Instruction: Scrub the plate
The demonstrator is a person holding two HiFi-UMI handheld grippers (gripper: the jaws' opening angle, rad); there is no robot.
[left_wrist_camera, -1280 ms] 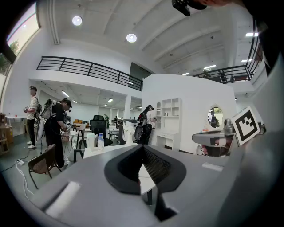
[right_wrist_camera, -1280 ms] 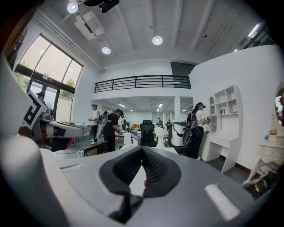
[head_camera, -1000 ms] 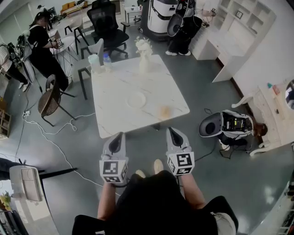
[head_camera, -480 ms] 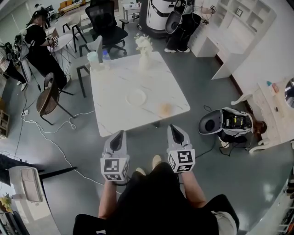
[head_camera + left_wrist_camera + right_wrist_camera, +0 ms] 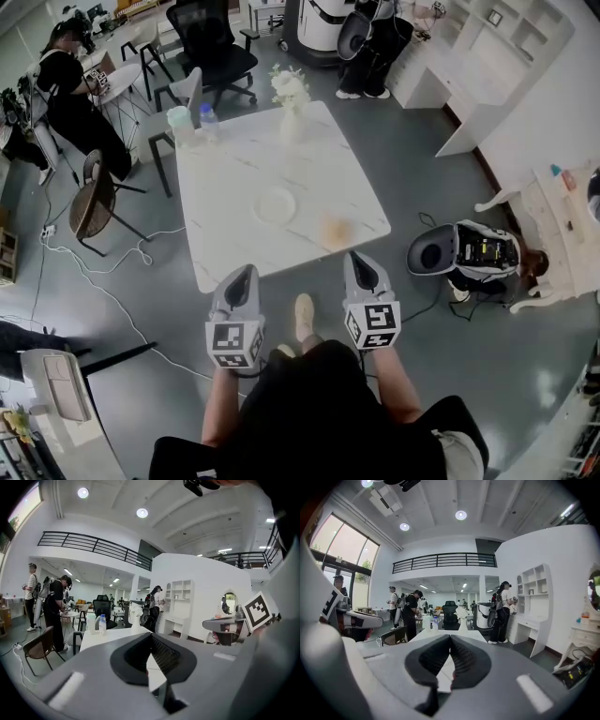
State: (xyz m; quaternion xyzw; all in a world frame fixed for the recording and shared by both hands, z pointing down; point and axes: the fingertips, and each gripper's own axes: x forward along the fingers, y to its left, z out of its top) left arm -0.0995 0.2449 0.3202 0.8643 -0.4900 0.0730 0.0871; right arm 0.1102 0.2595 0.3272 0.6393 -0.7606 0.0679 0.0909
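Note:
A white plate (image 5: 276,205) lies near the middle of the white marble table (image 5: 225,187) in the head view. To its right, near the table's front edge, sits a small tan sponge-like thing (image 5: 335,228). My left gripper (image 5: 246,273) is held short of the table's near edge, shut and empty. My right gripper (image 5: 357,260) is level with it, just off the front right corner, also shut with nothing in it. In the left gripper view the jaws (image 5: 151,637) meet with the table top beyond them; the right gripper view shows the same (image 5: 450,638).
At the table's far edge stand a white vase of flowers (image 5: 290,103), a water bottle (image 5: 207,118) and a pale cup (image 5: 178,122). Chairs (image 5: 94,202) and floor cables lie to the left, a robot vacuum unit (image 5: 459,253) to the right. People stand at the back.
Both grippers and the person have come closer to the table's near edge; a foot has stepped forward between them. The jaws stayed shut.

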